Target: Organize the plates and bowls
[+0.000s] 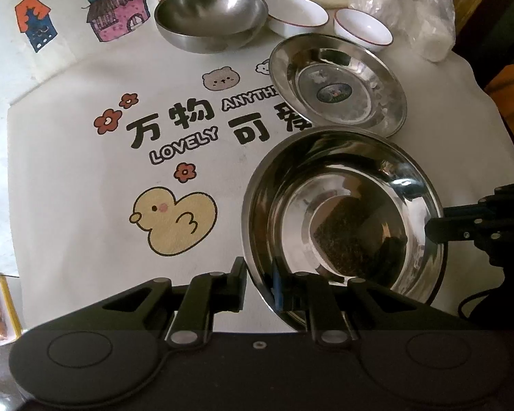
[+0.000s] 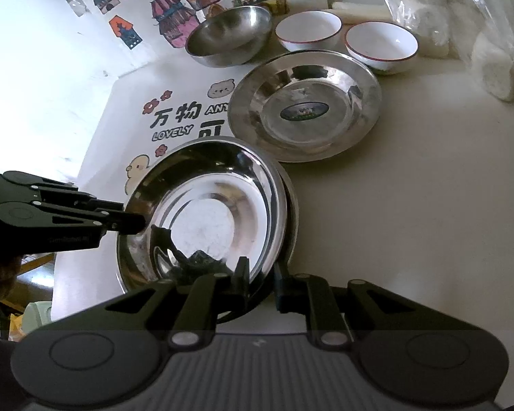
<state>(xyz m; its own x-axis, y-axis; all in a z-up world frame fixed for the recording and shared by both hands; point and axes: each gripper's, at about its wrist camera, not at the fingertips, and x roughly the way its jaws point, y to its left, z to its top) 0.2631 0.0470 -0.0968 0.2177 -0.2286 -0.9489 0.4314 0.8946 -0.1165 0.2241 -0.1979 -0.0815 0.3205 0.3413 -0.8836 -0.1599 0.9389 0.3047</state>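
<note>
Both the left claw [image 1: 258, 286] and right claw [image 2: 261, 284] clench opposite rims of one steel plate [image 1: 342, 212], tilted above the tabletop [image 2: 411, 205].

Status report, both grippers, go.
Left gripper and right gripper each clamped on the near steel plate, opposite rims. Second steel plate just beyond. Path between them clear.
</note>
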